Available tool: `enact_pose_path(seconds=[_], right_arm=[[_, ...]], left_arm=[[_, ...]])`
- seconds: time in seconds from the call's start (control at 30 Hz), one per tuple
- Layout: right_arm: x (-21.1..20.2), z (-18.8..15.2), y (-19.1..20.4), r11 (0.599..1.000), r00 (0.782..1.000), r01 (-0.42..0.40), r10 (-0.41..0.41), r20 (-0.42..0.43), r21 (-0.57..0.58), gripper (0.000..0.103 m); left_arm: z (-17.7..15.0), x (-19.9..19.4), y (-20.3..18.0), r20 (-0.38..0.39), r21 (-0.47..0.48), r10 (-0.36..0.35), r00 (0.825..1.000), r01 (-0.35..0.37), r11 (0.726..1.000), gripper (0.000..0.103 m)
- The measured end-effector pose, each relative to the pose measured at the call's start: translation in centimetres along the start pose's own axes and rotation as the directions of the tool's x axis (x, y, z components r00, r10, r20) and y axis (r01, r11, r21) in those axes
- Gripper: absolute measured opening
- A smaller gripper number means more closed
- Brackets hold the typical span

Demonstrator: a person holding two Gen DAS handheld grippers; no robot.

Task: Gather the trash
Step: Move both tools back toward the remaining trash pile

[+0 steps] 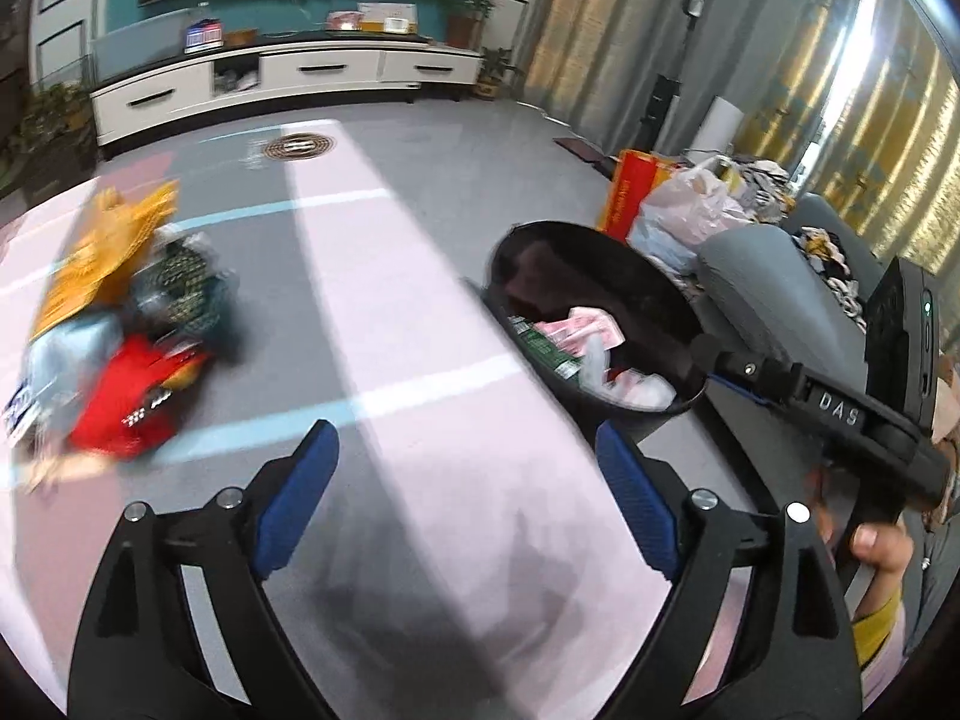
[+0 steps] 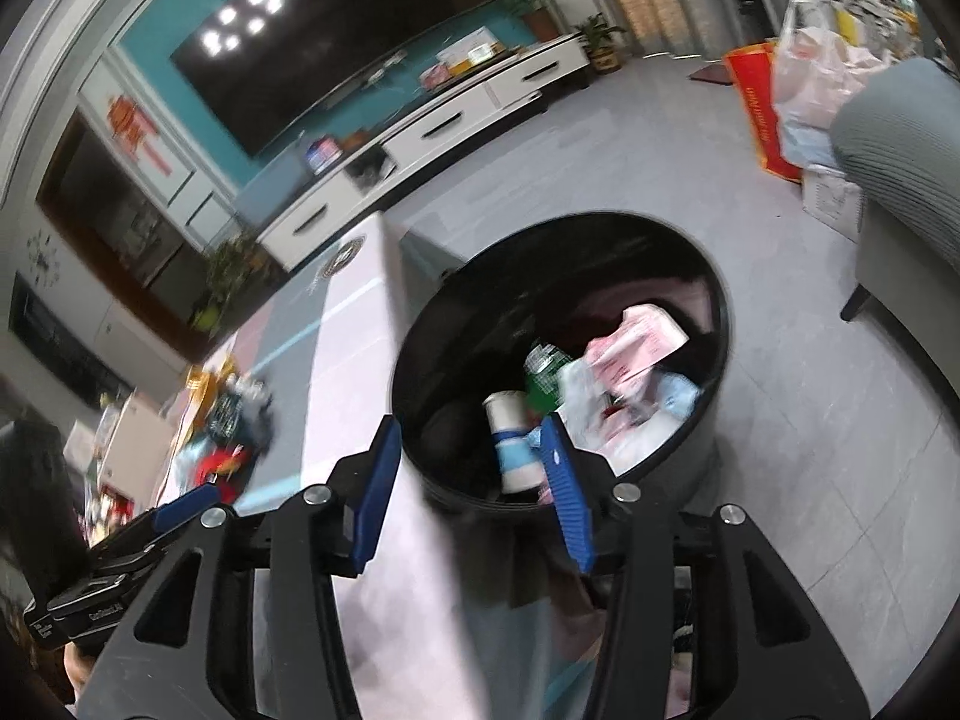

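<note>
A black round trash bin (image 2: 714, 324) stands on the floor beside the pink table; it holds wrappers, a green packet and a white-and-blue cup (image 2: 513, 444). It also shows in the left wrist view (image 1: 528, 258). My right gripper (image 2: 474, 492) is open and empty, above the bin's near rim at the table edge. My left gripper (image 1: 465, 498) is open and empty over the pink table top (image 1: 420, 360). A pile of trash (image 1: 120, 324), with red, yellow and dark wrappers, lies on the table to the left of my left gripper. It also shows in the right wrist view (image 2: 228, 420).
A grey sofa (image 2: 900, 180) stands right of the bin, with plastic bags (image 2: 810, 78) and a red bag behind it. A white TV cabinet (image 1: 288, 78) lines the far wall. The right gripper's handle (image 1: 840, 414) shows in the left wrist view.
</note>
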State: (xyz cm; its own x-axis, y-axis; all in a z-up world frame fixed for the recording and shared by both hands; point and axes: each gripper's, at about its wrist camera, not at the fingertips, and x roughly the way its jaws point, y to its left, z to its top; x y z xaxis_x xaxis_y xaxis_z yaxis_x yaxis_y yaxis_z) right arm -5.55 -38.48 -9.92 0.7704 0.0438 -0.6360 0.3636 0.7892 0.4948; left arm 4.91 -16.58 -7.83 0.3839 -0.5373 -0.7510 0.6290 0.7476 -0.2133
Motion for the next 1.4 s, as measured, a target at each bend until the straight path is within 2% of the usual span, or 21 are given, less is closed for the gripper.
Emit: enact_pose_path(seconds=[0.17, 0.27, 0.5, 0.67, 0.8, 1.1, 1.4], right_arm=[[0.4, -1.0, 3.3, 0.997, 0.998, -0.039, 0.036, -0.053, -0.068, 0.049], [0.5, -2.0, 5.7, 0.989, 0.995, -0.062, 0.051, -0.086, -0.133, 0.051], [1.2, -3.4, 9.9, 0.967, 0.988, -0.095, 0.063, -0.142, -0.235, 0.054], [2.0, -4.3, 12.5, 0.951, 0.982, -0.117, 0.067, -0.177, -0.286, 0.054], [2.9, -5.0, 14.2, 0.939, 0.977, -0.126, 0.061, -0.206, -0.32, 0.054], [5.6, -5.1, 16.3, 0.927, 0.968, -0.144, 0.059, -0.245, -0.347, 0.054], [9.6, -3.2, 17.4, 0.93, 0.962, -0.179, 0.096, -0.256, -0.32, 0.054]], left_arm=[[-2.2, -3.6, 4.3, 0.013, -0.1, 0.082, 0.997, -0.08, 0.992, 0.09], [-3.7, -6.0, 7.5, 0.031, -0.182, 0.132, 0.991, -0.124, 0.976, 0.091], [-7.9, -10.2, 14.3, 0.027, -0.366, 0.224, 0.974, -0.199, 0.909, 0.092], [-10.1, -11.7, 16.8, 0.02, -0.428, 0.248, 0.969, -0.216, 0.878, 0.092], [-10.9, -12.0, 17.7, 0.029, -0.45, 0.24, 0.97, -0.202, 0.87, 0.092], [-10.8, -12.3, 18.4, 0.094, -0.463, 0.189, 0.977, -0.125, 0.877, 0.092], [-7.5, -10.7, 20.1, 0.153, -0.476, 0.113, 0.982, -0.028, 0.879, 0.092]])
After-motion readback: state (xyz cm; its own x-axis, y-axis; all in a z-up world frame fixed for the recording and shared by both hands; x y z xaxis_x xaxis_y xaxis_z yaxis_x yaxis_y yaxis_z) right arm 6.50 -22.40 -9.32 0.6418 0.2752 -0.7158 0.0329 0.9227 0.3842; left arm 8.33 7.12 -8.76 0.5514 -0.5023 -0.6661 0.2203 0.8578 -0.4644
